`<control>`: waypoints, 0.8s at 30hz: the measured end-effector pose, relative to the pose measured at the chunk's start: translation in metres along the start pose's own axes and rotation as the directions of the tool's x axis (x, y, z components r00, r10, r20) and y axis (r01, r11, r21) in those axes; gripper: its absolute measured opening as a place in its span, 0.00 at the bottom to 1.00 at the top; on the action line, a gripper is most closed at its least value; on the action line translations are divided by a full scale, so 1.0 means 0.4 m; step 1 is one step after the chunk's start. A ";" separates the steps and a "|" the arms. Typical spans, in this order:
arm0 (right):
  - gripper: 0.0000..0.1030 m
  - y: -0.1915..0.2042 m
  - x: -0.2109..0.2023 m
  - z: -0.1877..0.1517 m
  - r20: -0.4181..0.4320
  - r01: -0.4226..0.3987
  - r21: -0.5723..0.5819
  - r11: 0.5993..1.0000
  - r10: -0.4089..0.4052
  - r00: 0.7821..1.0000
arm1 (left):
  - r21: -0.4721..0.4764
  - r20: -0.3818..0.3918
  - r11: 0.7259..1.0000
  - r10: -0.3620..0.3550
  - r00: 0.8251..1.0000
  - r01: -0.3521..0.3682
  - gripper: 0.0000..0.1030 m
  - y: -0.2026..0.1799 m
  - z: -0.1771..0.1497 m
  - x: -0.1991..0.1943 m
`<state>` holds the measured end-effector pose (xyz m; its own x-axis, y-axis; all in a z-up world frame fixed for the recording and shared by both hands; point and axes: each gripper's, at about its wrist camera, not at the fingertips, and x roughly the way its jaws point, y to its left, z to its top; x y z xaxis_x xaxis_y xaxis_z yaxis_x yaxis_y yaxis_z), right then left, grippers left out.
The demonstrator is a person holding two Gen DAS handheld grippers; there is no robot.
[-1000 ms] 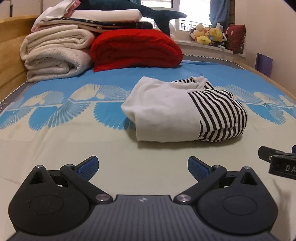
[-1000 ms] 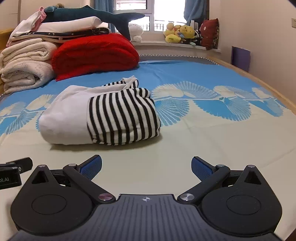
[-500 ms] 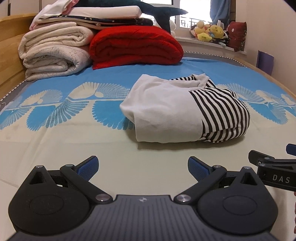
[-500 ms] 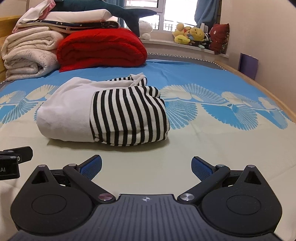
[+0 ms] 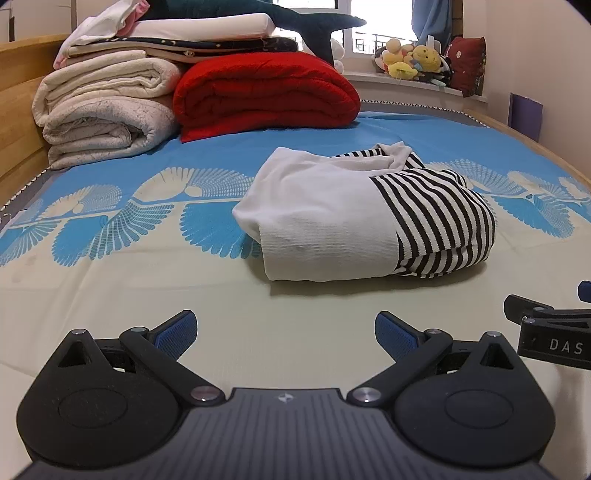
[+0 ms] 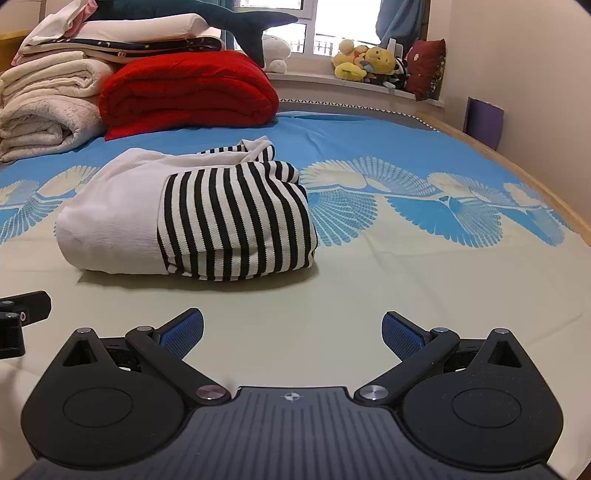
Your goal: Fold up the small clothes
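Observation:
A small garment [image 5: 362, 221], white with a black-and-white striped part, lies folded in a compact bundle on the bed sheet [image 5: 110, 266]. In the right wrist view the same garment [image 6: 192, 218] sits ahead and to the left. My left gripper [image 5: 284, 334] is open and empty, a short way in front of the bundle. My right gripper [image 6: 291, 332] is also open and empty, just short of the garment. Part of the right gripper [image 5: 546, 328] shows at the right edge of the left wrist view, and the left gripper [image 6: 18, 321] at the left edge of the right wrist view.
A red folded blanket [image 5: 266, 92] and a stack of cream blankets [image 5: 103, 110] lie at the head of the bed, a plush shark [image 6: 229, 18] on top. Stuffed toys [image 6: 373, 62] line the window sill. A wooden bed edge [image 6: 517, 177] runs along the right.
Both grippers have moved forward, closer to the folded garment, which now looks larger. Both have stayed open. The garment itself has not moved.

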<state>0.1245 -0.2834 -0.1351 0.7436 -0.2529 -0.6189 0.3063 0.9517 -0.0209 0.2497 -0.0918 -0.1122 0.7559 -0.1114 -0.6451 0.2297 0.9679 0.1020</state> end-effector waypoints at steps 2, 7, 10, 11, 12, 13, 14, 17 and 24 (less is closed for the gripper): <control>0.99 0.003 0.001 0.001 -0.001 -0.002 -0.004 1.000 0.002 1.000 | 0.000 0.000 1.000 0.001 1.000 -0.001 0.99 -0.001 -0.001 0.001; 0.99 0.009 0.001 0.002 -0.002 -0.006 -0.011 1.000 0.006 1.000 | 0.001 0.000 1.000 0.002 1.000 -0.002 0.99 -0.003 -0.001 0.000; 0.99 0.011 0.000 0.001 -0.001 -0.005 -0.013 1.000 0.005 1.000 | 0.003 -0.001 1.000 0.001 1.000 -0.001 1.00 -0.002 -0.001 0.001; 0.99 0.011 0.001 0.000 -0.002 -0.005 -0.013 1.000 0.005 1.000 | 0.003 -0.001 1.000 0.000 1.000 0.000 1.00 -0.001 -0.001 0.001; 0.99 0.012 0.000 0.000 -0.002 -0.004 -0.013 1.000 0.004 1.000 | 0.004 -0.001 1.000 0.001 1.000 0.000 0.99 -0.001 -0.001 0.002; 0.99 0.011 0.000 0.000 -0.002 -0.004 -0.013 1.000 0.003 1.000 | 0.004 -0.001 1.000 0.001 1.000 -0.001 0.99 -0.002 -0.001 0.002; 0.99 0.011 0.000 0.000 -0.002 -0.004 -0.012 1.000 0.004 1.000 | 0.004 -0.001 1.000 0.002 1.000 -0.002 1.00 -0.002 -0.001 0.002; 0.99 0.012 0.000 -0.002 -0.002 -0.004 -0.013 1.000 0.004 1.000 | 0.006 -0.002 1.000 0.005 1.000 -0.005 0.99 -0.002 -0.001 0.004; 0.99 0.017 0.001 -0.005 -0.004 -0.007 -0.025 1.000 0.006 1.000 | 0.008 -0.005 1.000 0.009 1.000 -0.009 0.99 0.000 -0.003 0.007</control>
<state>0.1256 -0.2767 -0.1373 0.7431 -0.2460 -0.6223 0.2864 0.9574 -0.0365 0.2511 -0.0918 -0.1149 0.7552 -0.1015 -0.6476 0.2276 0.9671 0.1138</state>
